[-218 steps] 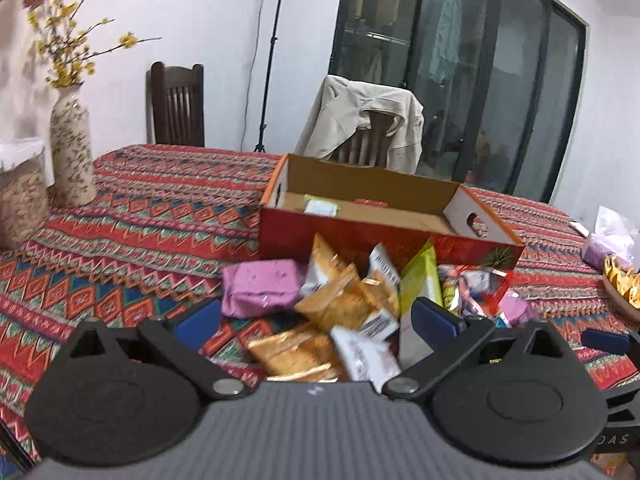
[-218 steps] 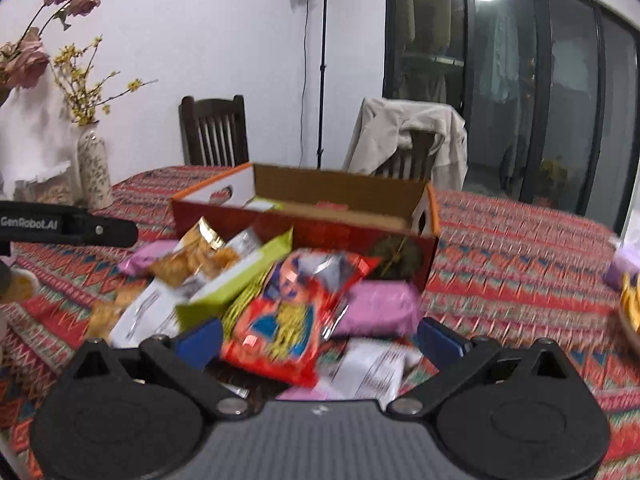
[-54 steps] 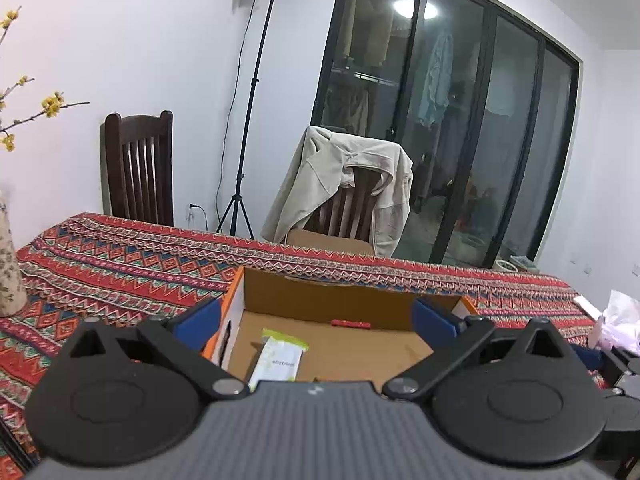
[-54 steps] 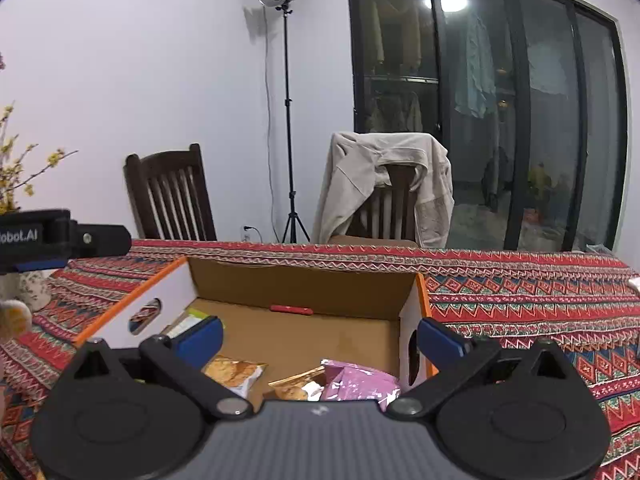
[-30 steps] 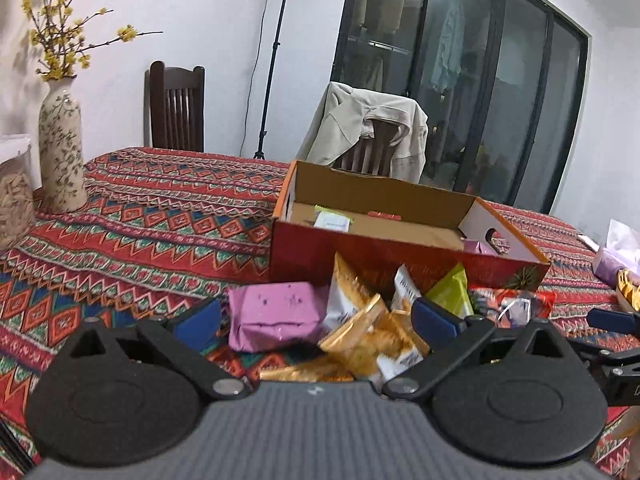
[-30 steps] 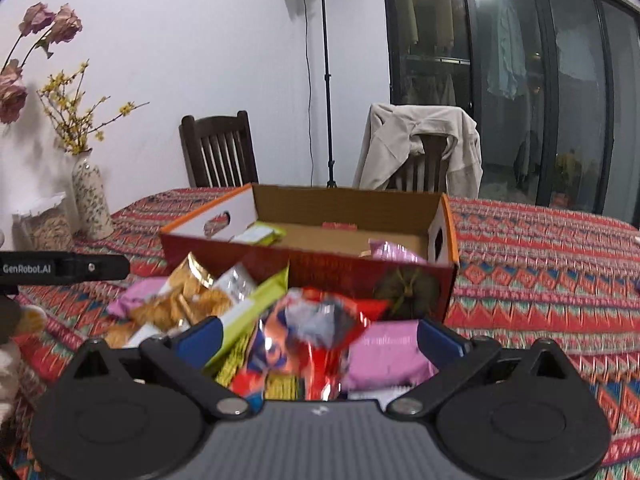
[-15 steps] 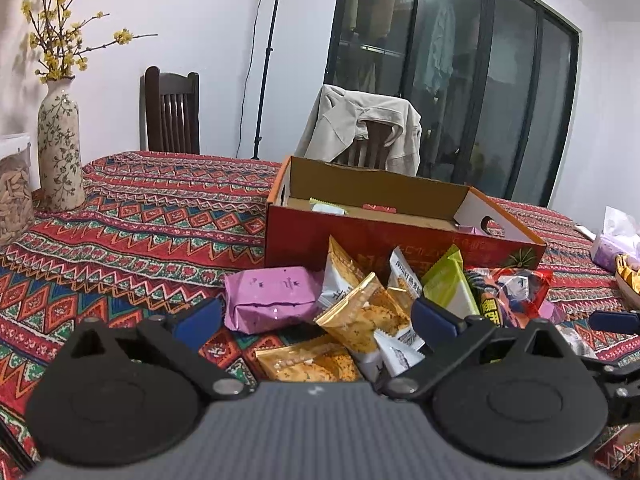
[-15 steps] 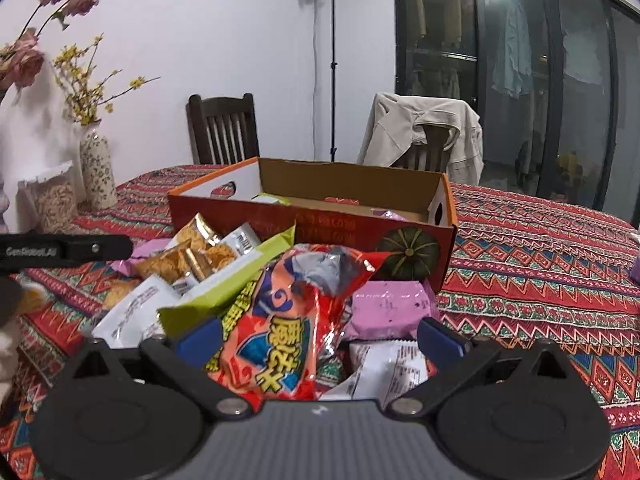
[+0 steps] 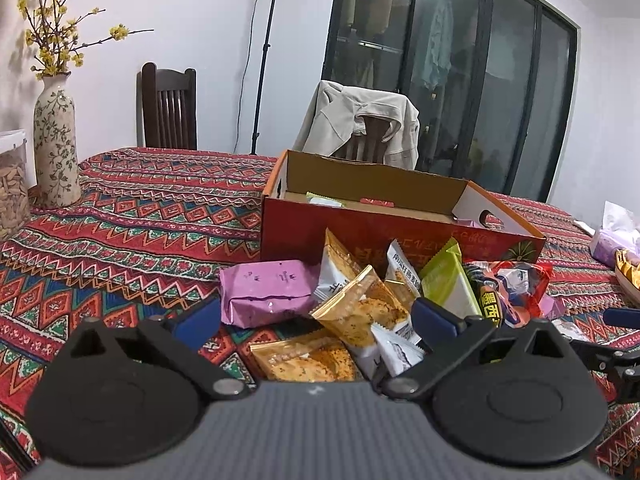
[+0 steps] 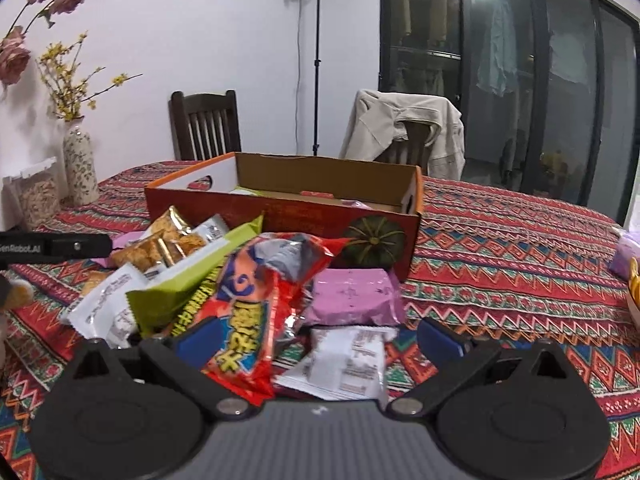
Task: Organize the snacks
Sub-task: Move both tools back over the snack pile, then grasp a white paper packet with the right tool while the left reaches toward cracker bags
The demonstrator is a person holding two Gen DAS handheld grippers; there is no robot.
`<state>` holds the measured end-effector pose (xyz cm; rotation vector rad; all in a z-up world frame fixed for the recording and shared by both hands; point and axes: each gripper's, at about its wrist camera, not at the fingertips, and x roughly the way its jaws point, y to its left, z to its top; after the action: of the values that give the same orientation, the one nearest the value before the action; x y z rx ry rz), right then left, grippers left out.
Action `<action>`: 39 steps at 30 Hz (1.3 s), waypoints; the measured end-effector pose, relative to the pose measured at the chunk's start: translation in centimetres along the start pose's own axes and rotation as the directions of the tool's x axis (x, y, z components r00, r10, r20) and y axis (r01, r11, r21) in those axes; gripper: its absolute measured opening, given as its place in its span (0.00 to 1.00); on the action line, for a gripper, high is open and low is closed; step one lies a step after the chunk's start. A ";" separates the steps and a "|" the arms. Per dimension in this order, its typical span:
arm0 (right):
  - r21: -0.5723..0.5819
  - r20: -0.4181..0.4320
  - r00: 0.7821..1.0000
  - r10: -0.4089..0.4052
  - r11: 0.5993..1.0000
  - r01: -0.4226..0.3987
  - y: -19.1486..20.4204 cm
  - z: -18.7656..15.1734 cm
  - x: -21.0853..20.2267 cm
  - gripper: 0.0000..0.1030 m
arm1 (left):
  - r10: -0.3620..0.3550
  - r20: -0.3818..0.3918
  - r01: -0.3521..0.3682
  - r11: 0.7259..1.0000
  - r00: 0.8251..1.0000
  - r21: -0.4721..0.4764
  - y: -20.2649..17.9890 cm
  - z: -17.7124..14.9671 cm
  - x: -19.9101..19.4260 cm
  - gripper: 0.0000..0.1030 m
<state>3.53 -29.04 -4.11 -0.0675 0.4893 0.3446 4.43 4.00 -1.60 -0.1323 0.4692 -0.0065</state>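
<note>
A pile of snack packets lies on the patterned tablecloth in front of an open red cardboard box [image 9: 360, 228] [image 10: 288, 216]. My left gripper [image 9: 316, 322] is open, low over gold cracker packets [image 9: 356, 312], with a pink packet [image 9: 266, 292] at its left finger. My right gripper [image 10: 318, 340] is open over a red chip bag [image 10: 256, 312] and a white packet [image 10: 344, 360]; another pink packet [image 10: 352, 296] and a green packet [image 10: 192, 280] lie just ahead. The box holds a few packets, mostly hidden by its wall.
A flowered vase [image 9: 54, 144] and a jar [image 9: 12, 184] stand at the table's left edge. Two chairs [image 10: 206, 124] sit behind the table, one draped with a jacket [image 9: 360, 120]. A tissue pack [image 9: 614, 236] and a basket rim [image 9: 626, 276] are at the right.
Both grippers came back from over the box and dropped low toward the pile; in the last half second they edged closer to the packets. Both stay open and empty.
</note>
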 end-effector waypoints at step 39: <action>0.083 -0.003 1.000 -0.011 0.997 0.011 -2.3 -0.4 1.2 0.41 | 0.190 -0.079 -0.190 0.982 0.979 -0.002 1.6 0.8 0.0 1.00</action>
<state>5.14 -30.86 -5.05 0.0098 0.5050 0.3134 4.78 5.66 -1.15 -0.0965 0.5585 0.1787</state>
